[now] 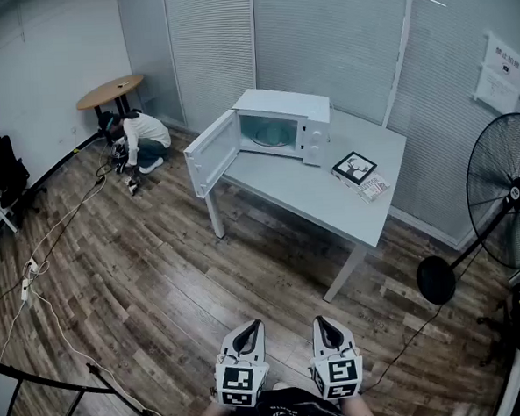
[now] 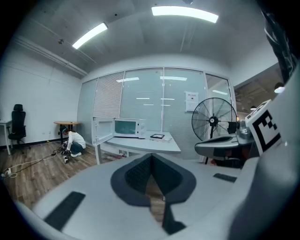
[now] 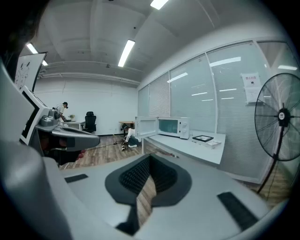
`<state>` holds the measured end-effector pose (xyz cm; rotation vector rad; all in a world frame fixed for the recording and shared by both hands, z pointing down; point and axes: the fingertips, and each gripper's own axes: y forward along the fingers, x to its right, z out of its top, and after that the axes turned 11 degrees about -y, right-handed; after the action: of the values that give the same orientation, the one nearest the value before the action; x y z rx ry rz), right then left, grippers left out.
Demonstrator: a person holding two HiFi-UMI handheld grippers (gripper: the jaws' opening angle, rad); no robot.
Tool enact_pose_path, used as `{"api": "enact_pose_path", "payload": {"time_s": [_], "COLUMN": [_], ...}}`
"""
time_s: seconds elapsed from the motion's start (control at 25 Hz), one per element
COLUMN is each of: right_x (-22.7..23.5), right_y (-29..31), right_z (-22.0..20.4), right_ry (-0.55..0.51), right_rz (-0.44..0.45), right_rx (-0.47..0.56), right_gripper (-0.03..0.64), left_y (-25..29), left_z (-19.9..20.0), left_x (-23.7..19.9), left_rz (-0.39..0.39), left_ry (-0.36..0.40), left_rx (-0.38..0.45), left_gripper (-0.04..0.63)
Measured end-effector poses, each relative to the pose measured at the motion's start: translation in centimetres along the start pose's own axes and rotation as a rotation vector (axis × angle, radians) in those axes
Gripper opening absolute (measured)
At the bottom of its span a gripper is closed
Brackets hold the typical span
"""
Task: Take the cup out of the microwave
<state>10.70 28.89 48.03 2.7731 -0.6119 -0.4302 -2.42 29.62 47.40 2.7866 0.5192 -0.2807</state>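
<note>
**Microwave open, tongs closed**

The white microwave oven [image 1: 311, 112] stands at the far left corner of the grey bench [image 1: 303, 196], its door [image 1: 211, 153] swung wide past the bench's left edge. In the cavity a pale rounded shape [image 1: 270, 139] shows, too small to tell whether it is the cup. The left tongs [image 1: 248, 326] and right tongs [image 1: 325, 322] are both pressed together on nothing, side by side over the wood-plank floor [image 1: 141, 280], well apart from the bench.
</note>
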Motion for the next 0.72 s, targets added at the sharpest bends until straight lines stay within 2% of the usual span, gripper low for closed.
{"api": "enact_pose_path", "payload": {"time_s": [0.44, 0.72], "right_x": [-0.7, 0.2], "right_y": [0.2, -0.2], "right_z": [-0.2, -0.8], "right_ry": [0.013, 0.028], "right_rz": [0.014, 0.016], "right_rx": [0.0, 0.021], "right_gripper": [0.003, 0.003], "left_y": [-0.6, -0.3], "left_z": [-0.7, -1.3], "left_x": [-1.0, 0.0], "left_rz": [0.028, 0.04], "left_ry": [-0.005, -0.004], "left_rx": [-0.018, -0.012], "left_gripper": [0.003, 0.005]}}
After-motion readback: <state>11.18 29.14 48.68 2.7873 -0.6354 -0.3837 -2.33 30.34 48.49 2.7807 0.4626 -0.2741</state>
